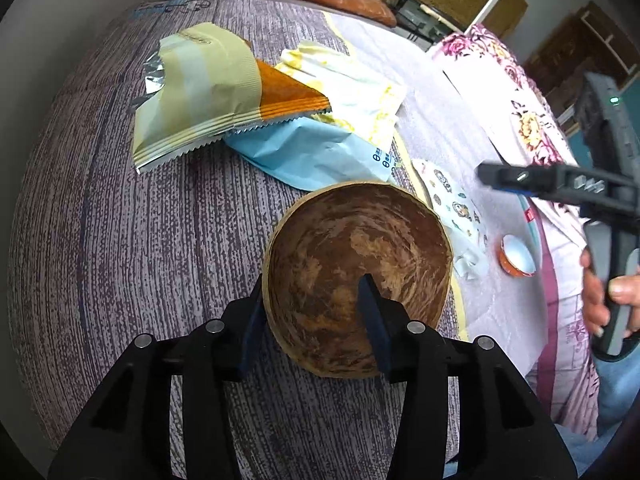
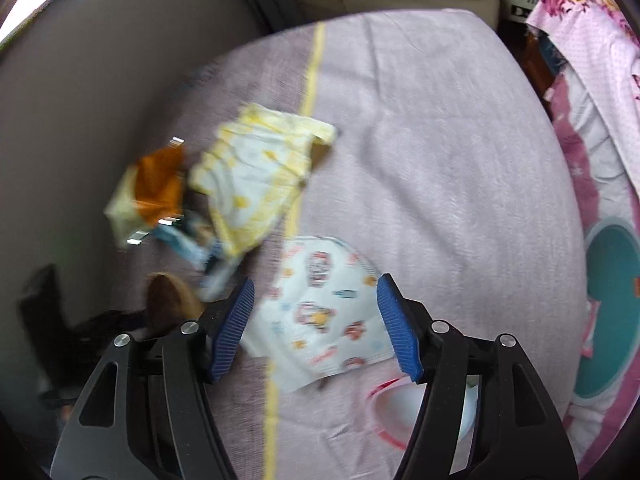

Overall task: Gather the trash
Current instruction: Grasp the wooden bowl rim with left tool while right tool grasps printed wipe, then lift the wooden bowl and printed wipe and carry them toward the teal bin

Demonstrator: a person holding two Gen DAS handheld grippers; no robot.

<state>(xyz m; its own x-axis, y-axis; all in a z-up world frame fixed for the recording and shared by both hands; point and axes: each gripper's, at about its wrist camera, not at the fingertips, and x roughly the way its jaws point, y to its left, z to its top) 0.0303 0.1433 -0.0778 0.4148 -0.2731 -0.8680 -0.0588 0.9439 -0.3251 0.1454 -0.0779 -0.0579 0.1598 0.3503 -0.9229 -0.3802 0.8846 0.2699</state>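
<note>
since the brown bowl (image 1: 357, 278) is empty, no trash is collected yet. the left gripper (image 1: 316, 322) has its jaws open, one on each side of the bowl's rim. the right gripper (image 2: 316, 324) hangs open over a cartoon wrapper (image 2: 320, 312). more wrappers (image 1: 208, 92) lie beyond the bowl on the purple bed cover (image 1: 120, 220). a couch stands behind.
</note>
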